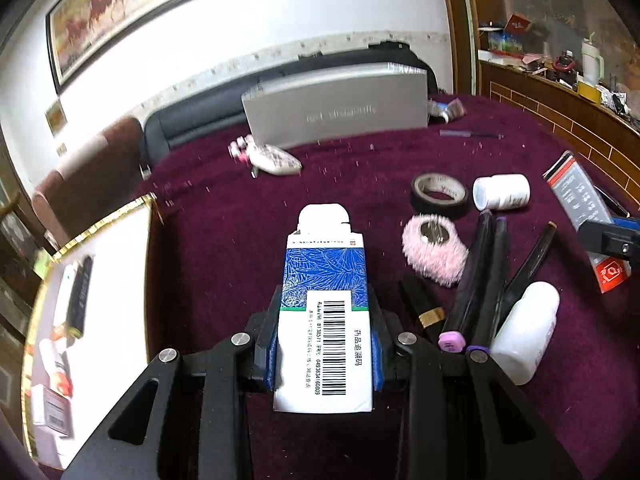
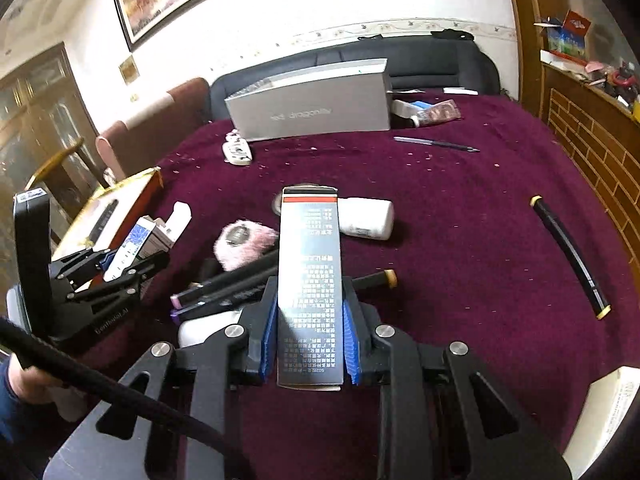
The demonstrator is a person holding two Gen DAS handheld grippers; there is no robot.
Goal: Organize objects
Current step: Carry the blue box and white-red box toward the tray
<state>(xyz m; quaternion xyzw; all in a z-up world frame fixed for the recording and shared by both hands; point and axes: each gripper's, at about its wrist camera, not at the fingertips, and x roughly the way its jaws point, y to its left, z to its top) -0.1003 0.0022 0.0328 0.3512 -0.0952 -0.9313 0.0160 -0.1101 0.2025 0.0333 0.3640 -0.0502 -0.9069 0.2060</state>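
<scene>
My left gripper (image 1: pixel 324 344) is shut on a blue and white medicine box (image 1: pixel 325 304) with a barcode, its top flap open, held above the purple cloth. The same box (image 2: pixel 130 246) and left gripper (image 2: pixel 120 264) show at the left in the right wrist view. My right gripper (image 2: pixel 310 340) is shut on a long dark grey box (image 2: pixel 310 280) with a red stripe, which also shows at the right in the left wrist view (image 1: pixel 580 200). A gold-rimmed white tray (image 1: pixel 116 280) at the left holds several small items.
On the purple cloth (image 1: pixel 240 240) lie a pink fuzzy ring (image 1: pixel 434 250), a tape roll (image 1: pixel 439 194), two white bottles (image 1: pixel 502 192) (image 1: pixel 524 332), several black markers (image 1: pixel 480 280), a black pen (image 2: pixel 572 256) and a silver box (image 1: pixel 336 110) at the back.
</scene>
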